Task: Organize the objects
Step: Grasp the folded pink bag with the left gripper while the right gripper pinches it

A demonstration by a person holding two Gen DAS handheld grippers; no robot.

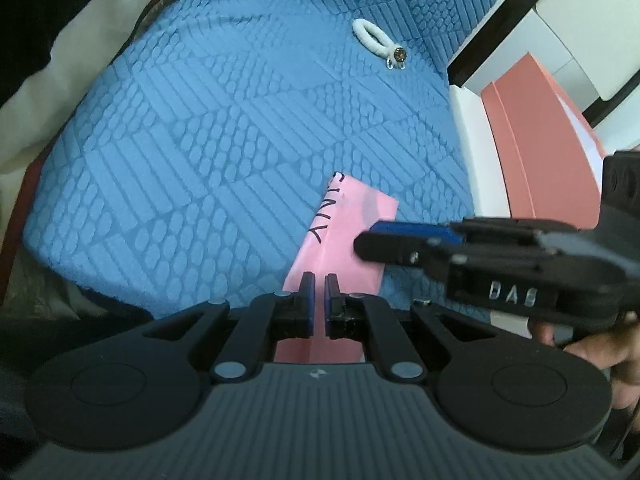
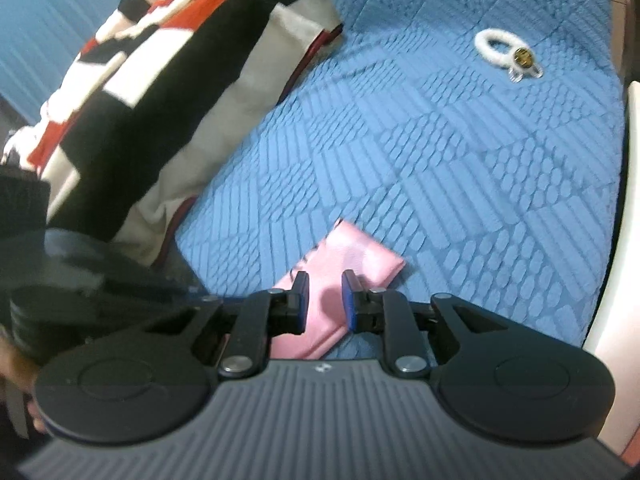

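Pink flat pouch (image 1: 344, 236) with black lettering, lying flat on the blue textured bedspread, at 6 o'clock. White fluffy hair tie (image 1: 374, 38) with gold charm, lying flat at 1 o'clock, well apart.

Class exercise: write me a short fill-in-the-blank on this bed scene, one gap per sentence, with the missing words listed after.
1. The flat pouch beneath both grippers is coloured ____.
2. The textured bedspread is coloured ____.
3. The hair tie lying farther away is coloured ____.
4. The right gripper has its jaws ____, nothing between them.

Missing words: pink; blue; white; open
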